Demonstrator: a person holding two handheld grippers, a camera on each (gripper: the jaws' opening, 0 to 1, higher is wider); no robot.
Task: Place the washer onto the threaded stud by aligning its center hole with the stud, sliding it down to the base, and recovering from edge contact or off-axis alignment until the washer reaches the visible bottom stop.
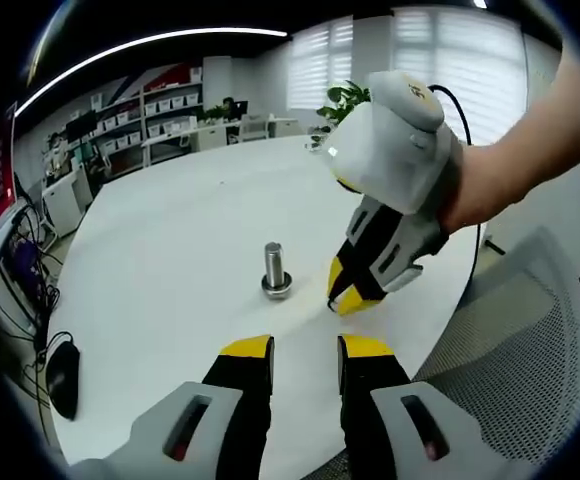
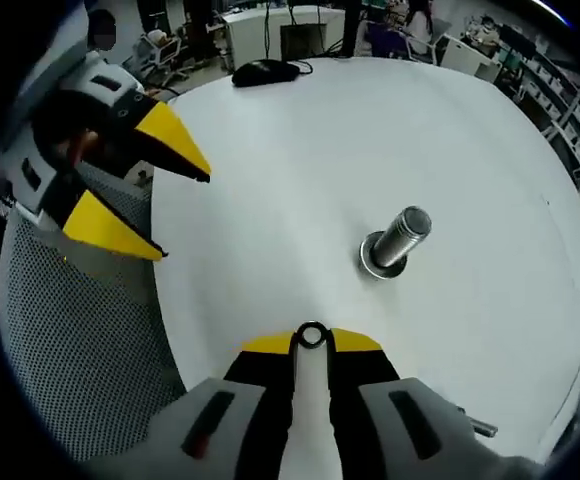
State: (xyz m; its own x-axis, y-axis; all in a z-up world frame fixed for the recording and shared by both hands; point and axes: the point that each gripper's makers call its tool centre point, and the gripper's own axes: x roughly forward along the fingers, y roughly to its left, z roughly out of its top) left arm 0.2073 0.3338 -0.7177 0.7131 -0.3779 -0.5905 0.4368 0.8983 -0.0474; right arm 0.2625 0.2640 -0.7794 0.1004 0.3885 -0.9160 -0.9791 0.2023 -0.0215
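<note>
A short metal threaded stud stands upright on its wide base on the white round table. My right gripper, held by a hand, points its yellow tips down at the table just right of the stud. In the right gripper view, the right gripper is shut on a small metal washer pinched between its tips, short of the stud. My left gripper is open with nothing between its fingers, near the table edge. It also shows open as the left gripper in the right gripper view.
A black computer mouse with its cable lies near the table's edge, also visible as the mouse. A grey mesh chair sits beside the table at the grippers' side. Office desks and shelves stand further back.
</note>
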